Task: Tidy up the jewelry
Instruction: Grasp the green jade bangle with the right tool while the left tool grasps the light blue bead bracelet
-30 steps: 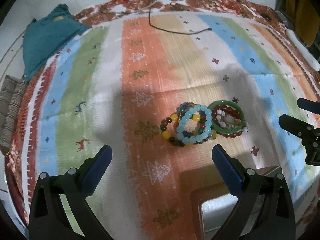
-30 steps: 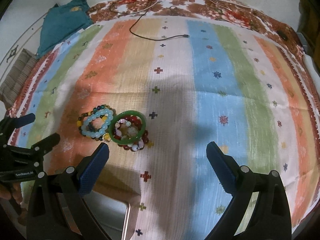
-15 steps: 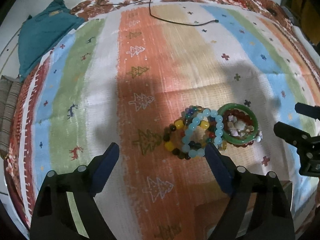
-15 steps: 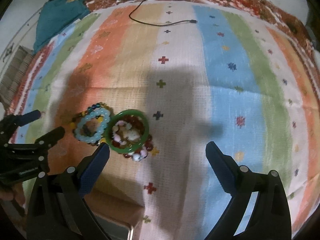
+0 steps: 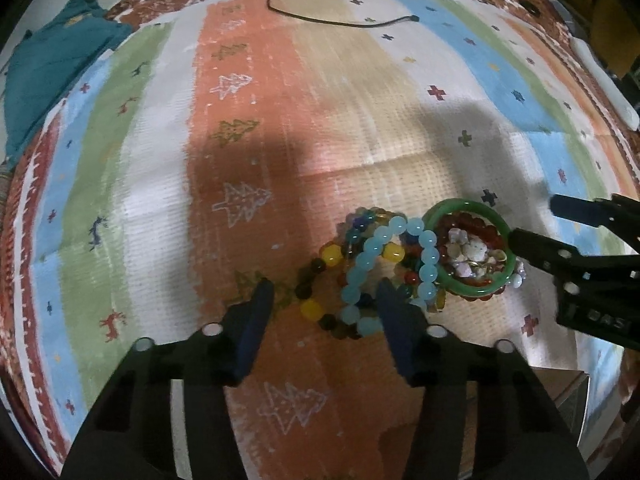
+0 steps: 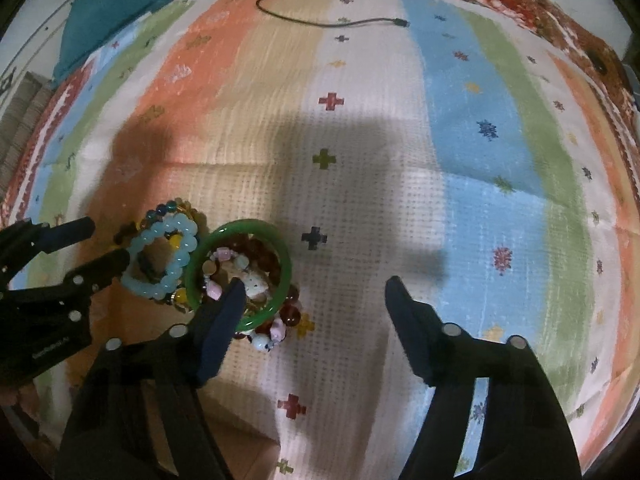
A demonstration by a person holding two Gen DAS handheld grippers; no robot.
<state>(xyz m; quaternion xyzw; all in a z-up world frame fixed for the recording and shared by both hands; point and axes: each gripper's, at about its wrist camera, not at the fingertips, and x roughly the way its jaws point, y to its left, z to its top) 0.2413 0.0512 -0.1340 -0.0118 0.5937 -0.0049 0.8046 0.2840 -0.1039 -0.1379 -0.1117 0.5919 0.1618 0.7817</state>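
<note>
Nothing is sorted yet: the bracelets [image 5: 384, 272] lie heaped mid-rug [image 5: 360, 120]. Left tongs [image 5: 324, 300] and right tongs [image 6: 316, 292], both narrowing, grip nothing

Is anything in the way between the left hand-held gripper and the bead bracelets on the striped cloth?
Nothing visible. The left hand-held gripper has been closing, its open jaws straddling the edge of the multicoloured bead bracelet with the light blue bead bracelet on top. The green bangle lies beside them.

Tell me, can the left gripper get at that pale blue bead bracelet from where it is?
Probably yes. The left gripper is open right over the pale blue bead bracelet, nothing between. The bracelet lies tangled on other beads, so those may lift too.
</note>
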